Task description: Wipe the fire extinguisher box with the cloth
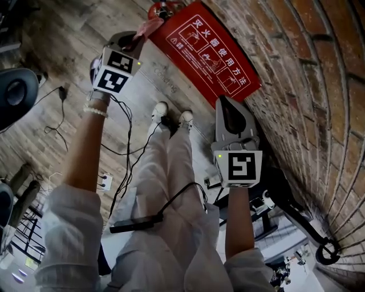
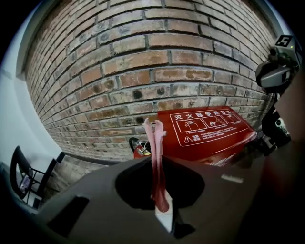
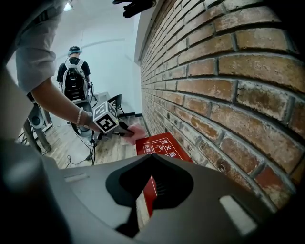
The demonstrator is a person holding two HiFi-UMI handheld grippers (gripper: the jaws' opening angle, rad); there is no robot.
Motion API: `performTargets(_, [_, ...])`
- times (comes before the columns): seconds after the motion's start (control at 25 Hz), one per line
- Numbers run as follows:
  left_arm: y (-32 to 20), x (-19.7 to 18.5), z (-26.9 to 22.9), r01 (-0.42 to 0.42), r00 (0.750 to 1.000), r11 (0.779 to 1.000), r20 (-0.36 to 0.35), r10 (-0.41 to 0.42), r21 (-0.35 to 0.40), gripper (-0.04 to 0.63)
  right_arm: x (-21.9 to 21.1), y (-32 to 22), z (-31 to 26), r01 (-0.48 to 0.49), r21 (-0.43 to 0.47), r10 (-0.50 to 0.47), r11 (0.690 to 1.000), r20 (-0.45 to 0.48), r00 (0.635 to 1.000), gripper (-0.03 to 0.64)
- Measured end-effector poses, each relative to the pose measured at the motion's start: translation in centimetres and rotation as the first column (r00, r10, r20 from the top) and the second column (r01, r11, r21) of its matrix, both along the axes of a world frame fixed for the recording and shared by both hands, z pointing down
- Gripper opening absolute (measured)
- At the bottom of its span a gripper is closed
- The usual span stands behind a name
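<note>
The red fire extinguisher box (image 1: 208,51) lies on the wood floor against the brick wall, its lid printed with white diagrams. My left gripper (image 1: 137,39) is shut on a pink cloth (image 1: 146,28) at the box's far corner. In the left gripper view the cloth (image 2: 157,162) stands up between the jaws, with the box (image 2: 209,131) beyond it. My right gripper (image 1: 225,102) hovers over the near end of the box, shut, holding nothing. In the right gripper view the box (image 3: 159,145) lies ahead, and the cloth (image 3: 136,131) meets its far end.
A red extinguisher (image 1: 162,8) stands just past the box. Cables (image 1: 122,148) run across the floor by my feet. A black metal frame (image 1: 296,211) leans by the wall at right. A person with a backpack (image 3: 76,78) stands far off, near chairs (image 3: 114,102).
</note>
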State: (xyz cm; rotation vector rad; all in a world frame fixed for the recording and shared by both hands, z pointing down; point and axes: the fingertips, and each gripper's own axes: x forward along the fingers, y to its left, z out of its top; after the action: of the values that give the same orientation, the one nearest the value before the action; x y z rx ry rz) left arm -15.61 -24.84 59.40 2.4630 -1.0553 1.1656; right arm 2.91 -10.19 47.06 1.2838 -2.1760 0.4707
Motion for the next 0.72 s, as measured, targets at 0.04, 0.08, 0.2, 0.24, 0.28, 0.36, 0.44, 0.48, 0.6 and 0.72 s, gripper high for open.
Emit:
performTargets(0.04, [0.1,0.2,0.0,-0.005,1.000,1.000,-0.001,0.005,-0.001,0.011,-0.1,-0.1,0.0,-0.001,0.000,0.001,1.000,0.003,1.000,0.005])
performTargets(0.08, [0.2,0.4,0.0,-0.009,1.000,1.000,-0.004,0.009,-0.003,0.011,0.0,-0.1,0.0,-0.003,0.001,0.003,1.000,0.005,1.000,0.005])
performTargets(0.2, [0.5,1.4,0.3,-0.024,1.000,1.000,-0.015,0.024,-0.010,0.011,0.3,-0.2,0.1,-0.004,0.002,0.004,1.000,0.002,1.000,0.005])
performTargets(0.24, [0.7,1.7,0.4,-0.030,0.999,0.999,-0.020,0.029,-0.013,0.011,0.4,-0.1,0.1,-0.001,0.002,0.001,1.000,0.000,1.000,0.005])
performTargets(0.28, [0.8,2.1,0.5,-0.034,0.999,0.999,-0.027,0.034,-0.016,0.011,0.5,-0.1,0.1,0.000,0.000,0.000,1.000,-0.001,1.000,0.005])
performTargets(0.36, [1.2,2.7,0.7,-0.040,0.998,0.999,-0.040,0.039,-0.024,0.011,0.8,0.0,0.3,-0.002,-0.004,0.002,1.000,-0.003,1.000,0.005])
performTargets(0.44, [1.5,3.3,1.1,-0.049,0.998,0.998,-0.043,0.047,-0.033,0.011,1.1,0.3,0.5,-0.009,-0.006,0.009,1.000,-0.001,1.000,0.005])
performTargets(0.48, [1.7,3.5,1.2,-0.054,0.998,0.998,-0.040,0.053,-0.037,0.011,1.2,0.4,0.6,-0.009,-0.009,0.009,1.000,-0.001,1.000,0.005])
performTargets(0.6, [1.9,4.0,1.4,-0.060,0.998,0.997,-0.035,0.058,-0.044,0.011,1.4,0.7,0.8,-0.006,-0.017,0.006,1.000,-0.002,1.000,0.005])
performTargets(0.72, [2.0,4.3,1.3,-0.052,0.998,0.997,-0.046,0.050,-0.053,0.011,1.5,1.0,0.9,-0.008,-0.018,0.008,1.000,0.003,1.000,0.005])
